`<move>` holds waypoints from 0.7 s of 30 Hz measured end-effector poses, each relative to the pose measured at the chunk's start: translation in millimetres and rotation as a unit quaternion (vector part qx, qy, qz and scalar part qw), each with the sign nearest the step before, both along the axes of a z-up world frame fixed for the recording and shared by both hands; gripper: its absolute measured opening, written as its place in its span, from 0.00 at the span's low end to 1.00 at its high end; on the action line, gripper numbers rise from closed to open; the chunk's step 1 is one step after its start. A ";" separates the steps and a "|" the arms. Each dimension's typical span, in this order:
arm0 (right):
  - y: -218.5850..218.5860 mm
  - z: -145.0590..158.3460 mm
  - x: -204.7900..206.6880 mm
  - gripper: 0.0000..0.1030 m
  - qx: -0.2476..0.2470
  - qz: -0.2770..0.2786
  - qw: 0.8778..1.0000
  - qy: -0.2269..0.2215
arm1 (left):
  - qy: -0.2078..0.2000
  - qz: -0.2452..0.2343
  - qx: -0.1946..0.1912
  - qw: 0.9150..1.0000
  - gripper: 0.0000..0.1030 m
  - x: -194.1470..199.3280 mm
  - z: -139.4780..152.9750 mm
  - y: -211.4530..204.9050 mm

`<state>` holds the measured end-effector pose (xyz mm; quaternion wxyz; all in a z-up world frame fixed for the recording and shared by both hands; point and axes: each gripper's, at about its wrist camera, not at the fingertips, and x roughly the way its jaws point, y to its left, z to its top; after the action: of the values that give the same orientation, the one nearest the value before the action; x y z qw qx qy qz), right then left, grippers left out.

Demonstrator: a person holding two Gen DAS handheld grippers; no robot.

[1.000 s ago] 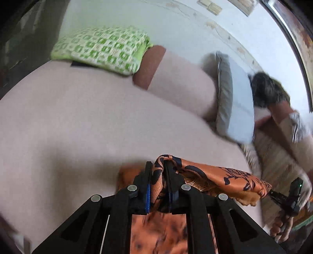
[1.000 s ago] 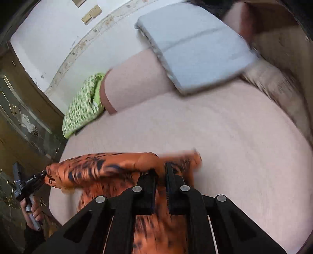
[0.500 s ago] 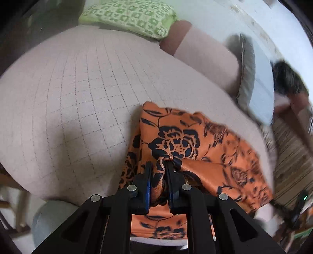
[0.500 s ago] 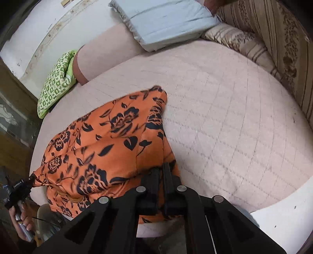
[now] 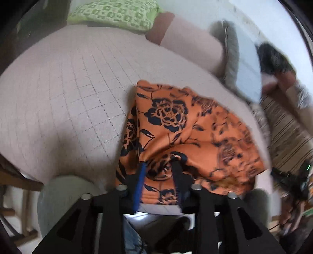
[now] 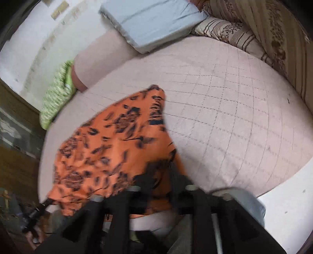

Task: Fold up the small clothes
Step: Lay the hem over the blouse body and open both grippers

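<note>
Lying on the quilted bed (image 5: 58, 101), orange floral garment (image 5: 176, 127), left tongs (image 5: 159, 166) and right tongs (image 6: 162, 172) just opening, cloth between parted jaws

One orange floral garment (image 5: 176, 125), two grippers—left gripper (image 5: 159, 166), right gripper (image 6: 160, 172)—and three pillows (image 6: 152, 21).

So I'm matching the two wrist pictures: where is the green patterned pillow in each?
Left wrist: green patterned pillow at the top, left of centre, beyond the orange flowered cloth.
Right wrist: the pillow at the left edge, halfway up.
Shared landmark: the pink bolster right beside it.
</note>
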<state>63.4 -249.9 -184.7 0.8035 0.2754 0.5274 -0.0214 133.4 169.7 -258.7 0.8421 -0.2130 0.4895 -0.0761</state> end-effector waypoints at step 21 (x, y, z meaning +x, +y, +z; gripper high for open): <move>66.9 -43.9 40.4 0.05 0.001 0.051 0.995 0.088 | 0.093 0.074 -0.028 0.993 0.14 59.0 -46.4 -12.8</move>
<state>103.8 -182.9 -228.6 0.7534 0.2463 0.6097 -0.0040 192.4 156.9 -305.2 0.7902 -0.2783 0.5459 -0.0072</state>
